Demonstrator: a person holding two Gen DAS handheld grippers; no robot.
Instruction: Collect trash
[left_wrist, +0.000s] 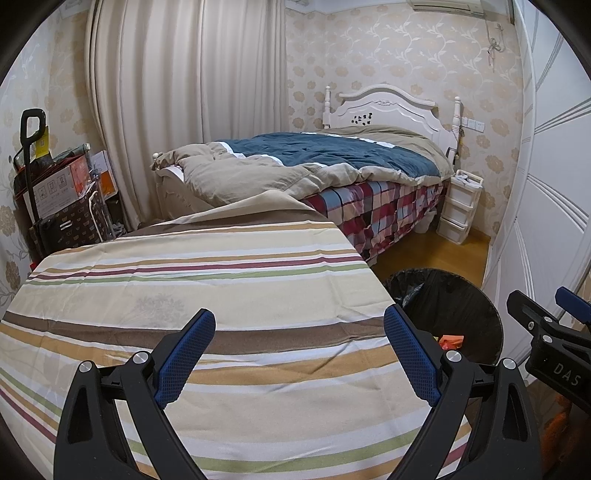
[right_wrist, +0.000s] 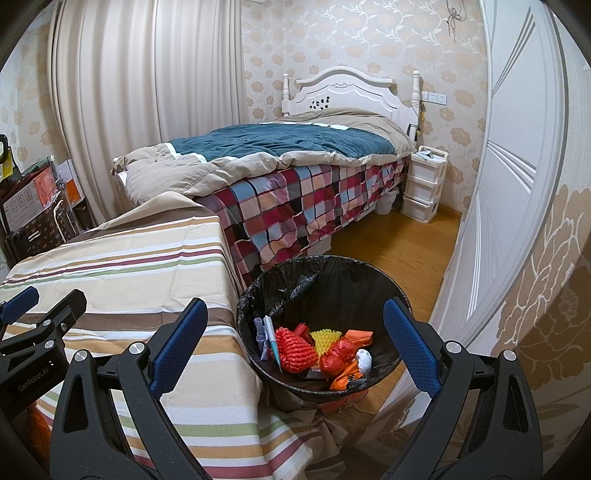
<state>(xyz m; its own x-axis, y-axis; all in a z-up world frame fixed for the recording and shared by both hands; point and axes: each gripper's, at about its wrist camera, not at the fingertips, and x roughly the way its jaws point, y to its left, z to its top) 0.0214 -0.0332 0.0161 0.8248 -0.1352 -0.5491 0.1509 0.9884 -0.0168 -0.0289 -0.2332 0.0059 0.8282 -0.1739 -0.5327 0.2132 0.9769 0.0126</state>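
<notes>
Both pairs of tongs, left tongs and right tongs, were held spread apart and empty. The striped-cloth bench was seen bare of litter. The trash lay gathered inside the black-lined bin standing at the bench's right edge. Collection was judged nearly finished; next, any overlooked scraps would need to be sought.

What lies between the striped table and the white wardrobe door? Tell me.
The black-lined trash bin stands there on the wood floor, holding red, orange and yellow scraps. The right wrist view shows it best, under the open right tool.
</notes>
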